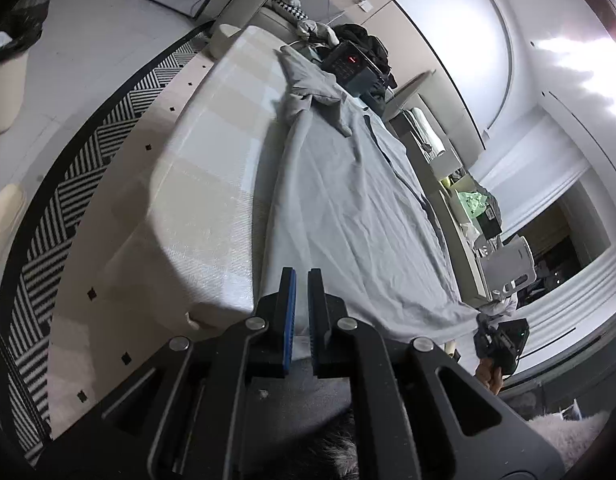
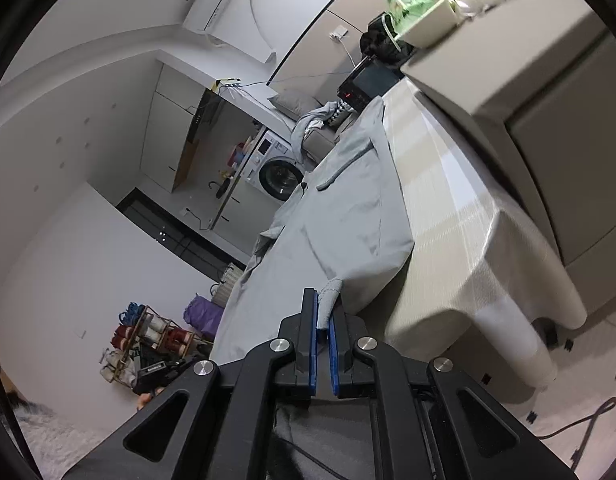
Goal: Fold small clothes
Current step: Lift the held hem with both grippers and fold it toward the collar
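Observation:
A grey collared shirt [image 1: 348,200] lies stretched lengthwise on a table under a pale checked cloth [image 1: 212,184], collar at the far end. My left gripper [image 1: 301,272] is shut on the shirt's near hem, and grey cloth shows between its blue pads. In the same view the right gripper [image 1: 502,340] pinches the other hem corner, a hand below it. In the right wrist view my right gripper [image 2: 324,300] is shut on a bunched corner of the shirt [image 2: 348,208], lifted just off the table cloth [image 2: 448,200]. The hem hangs taut between the two grippers.
A black device with a red light [image 1: 350,60] sits at the table's far end beside dark clothes. A beige cabinet [image 2: 528,80] runs along one side. A striped rug [image 1: 68,184] and a lined bin [image 1: 4,80] are on the floor; a washing machine [image 2: 276,168] stands beyond.

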`<state>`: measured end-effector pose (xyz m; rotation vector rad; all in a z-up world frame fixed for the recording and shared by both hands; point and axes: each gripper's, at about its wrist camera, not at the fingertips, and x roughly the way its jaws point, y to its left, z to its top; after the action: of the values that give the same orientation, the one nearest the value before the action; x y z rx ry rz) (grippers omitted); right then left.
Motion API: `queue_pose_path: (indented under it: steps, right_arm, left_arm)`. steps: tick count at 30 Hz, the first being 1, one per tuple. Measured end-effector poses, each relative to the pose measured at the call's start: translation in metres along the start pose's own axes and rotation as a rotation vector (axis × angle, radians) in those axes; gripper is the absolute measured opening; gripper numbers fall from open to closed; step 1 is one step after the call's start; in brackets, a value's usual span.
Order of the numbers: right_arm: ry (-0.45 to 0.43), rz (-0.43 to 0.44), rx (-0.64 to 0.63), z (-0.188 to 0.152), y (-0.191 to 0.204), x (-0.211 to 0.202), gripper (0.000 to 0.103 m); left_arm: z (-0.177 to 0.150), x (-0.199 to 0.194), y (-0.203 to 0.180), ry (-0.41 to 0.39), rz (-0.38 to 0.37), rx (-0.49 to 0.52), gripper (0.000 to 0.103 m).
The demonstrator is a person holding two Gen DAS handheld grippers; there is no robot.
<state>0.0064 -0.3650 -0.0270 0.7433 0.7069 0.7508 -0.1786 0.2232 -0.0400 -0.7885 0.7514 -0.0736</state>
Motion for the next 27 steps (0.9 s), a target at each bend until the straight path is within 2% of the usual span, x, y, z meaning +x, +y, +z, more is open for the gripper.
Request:
queue_pose_path:
  steps: [2, 5, 6, 7, 8, 9, 11, 13, 18, 23, 27]
  right_arm:
    - [0.036, -0.014, 0.015, -0.001, -0.003, 0.005, 0.011]
    - [0.107, -0.072, 0.031, -0.004, -0.010, 0.013, 0.028]
    - [0.123, -0.091, 0.027, -0.006, -0.012, 0.014, 0.033]
    - [0.129, -0.088, 0.023, -0.009, -0.014, 0.014, 0.042]
    - [0.131, -0.097, 0.020, -0.010, -0.015, 0.013, 0.046]
    - [0.133, -0.110, 0.018, -0.011, -0.017, 0.013, 0.048]
    - [0.149, -0.120, 0.023, -0.013, -0.021, 0.014, 0.048]
    - [0.148, -0.123, 0.030, -0.014, -0.024, 0.014, 0.048]
    - [0.150, -0.092, 0.019, -0.014, -0.020, 0.016, 0.048]
    - [0.167, -0.036, -0.037, -0.015, -0.005, 0.017, 0.048]
    - [0.158, 0.016, -0.060, -0.015, 0.002, 0.014, 0.048]
  left_arm:
    - [-0.002, 0.006, -0.001, 0.027, 0.011, 0.008, 0.004]
    - [-0.007, 0.016, -0.008, 0.074, 0.042, 0.055, 0.006]
    - [-0.009, 0.018, -0.011, 0.092, 0.082, 0.096, 0.009]
    - [-0.009, 0.021, -0.016, 0.102, 0.111, 0.124, 0.016]
    - [-0.011, 0.022, -0.018, 0.112, 0.145, 0.156, 0.027]
    - [-0.012, 0.023, -0.019, 0.118, 0.158, 0.170, 0.032]
    - [-0.016, 0.022, -0.018, 0.139, 0.161, 0.198, 0.054]
    - [-0.020, 0.024, -0.015, 0.158, 0.155, 0.214, 0.062]
    - [-0.027, 0.040, -0.002, 0.205, 0.124, 0.178, 0.062]
    - [-0.030, 0.053, 0.005, 0.204, 0.039, 0.126, 0.062]
    - [-0.031, 0.053, -0.002, 0.193, -0.038, 0.151, 0.062]
